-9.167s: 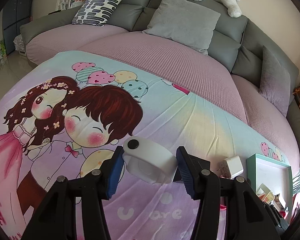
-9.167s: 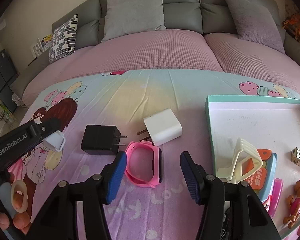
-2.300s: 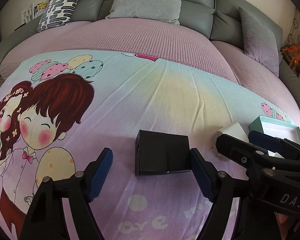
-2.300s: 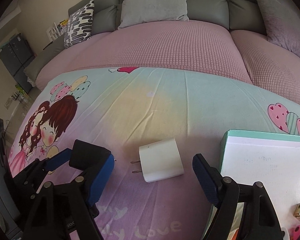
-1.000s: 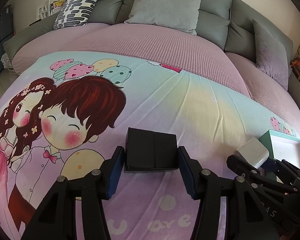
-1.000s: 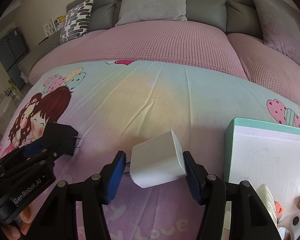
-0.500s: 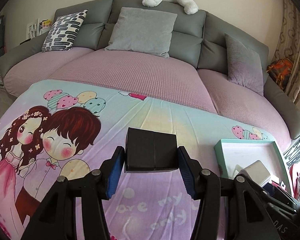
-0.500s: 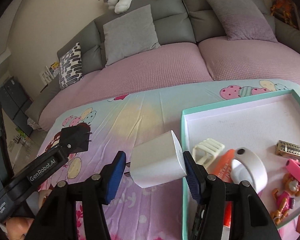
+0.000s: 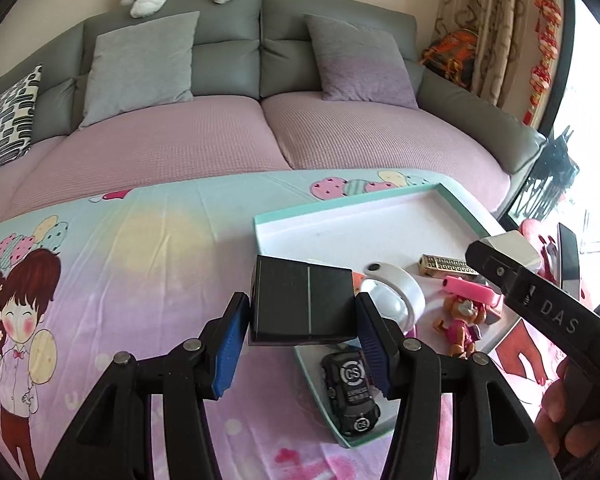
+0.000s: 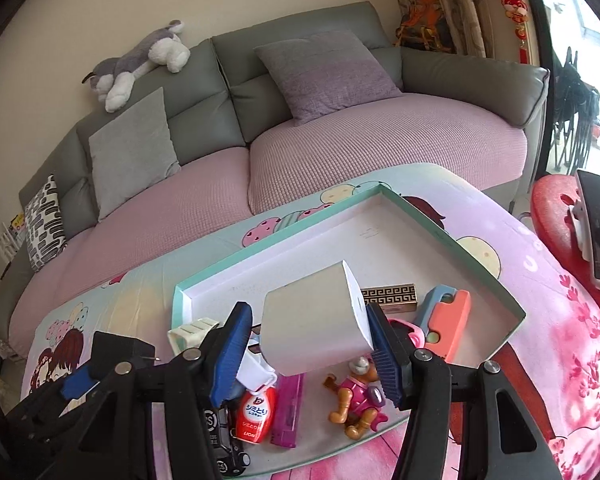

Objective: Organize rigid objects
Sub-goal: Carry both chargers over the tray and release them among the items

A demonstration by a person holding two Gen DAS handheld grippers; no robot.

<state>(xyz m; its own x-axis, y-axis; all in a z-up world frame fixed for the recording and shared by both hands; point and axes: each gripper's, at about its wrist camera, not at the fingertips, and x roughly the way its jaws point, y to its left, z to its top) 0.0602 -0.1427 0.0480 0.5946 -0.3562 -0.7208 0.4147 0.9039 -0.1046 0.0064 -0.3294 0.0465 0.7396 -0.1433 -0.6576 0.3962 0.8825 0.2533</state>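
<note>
My left gripper (image 9: 300, 328) is shut on a black charger block (image 9: 302, 304), held in the air over the near left corner of the teal-rimmed tray (image 9: 332, 208). My right gripper (image 10: 310, 350) is shut on a white charger block (image 10: 312, 320), held above the tray (image 10: 488, 268), over the toys. The black charger also shows in the right wrist view (image 10: 120, 350) at lower left, and the white one in the left wrist view (image 9: 516, 246) at right. The tray holds a white tape roll (image 9: 396, 294), a toy figure (image 10: 356, 402), a black toy car (image 9: 352, 392) and several other small items.
The tray lies on a cartoon-print sheet (image 9: 120, 248) over a low surface in front of a grey-and-pink sofa (image 9: 220, 136) with cushions. A red stool with a phone (image 10: 596, 232) stands at the right. A plush dog (image 10: 140, 64) lies on the sofa back.
Both grippers have swung right, each still holding its charger. The left one has come over the tray's near corner and the right one has come over the toys.
</note>
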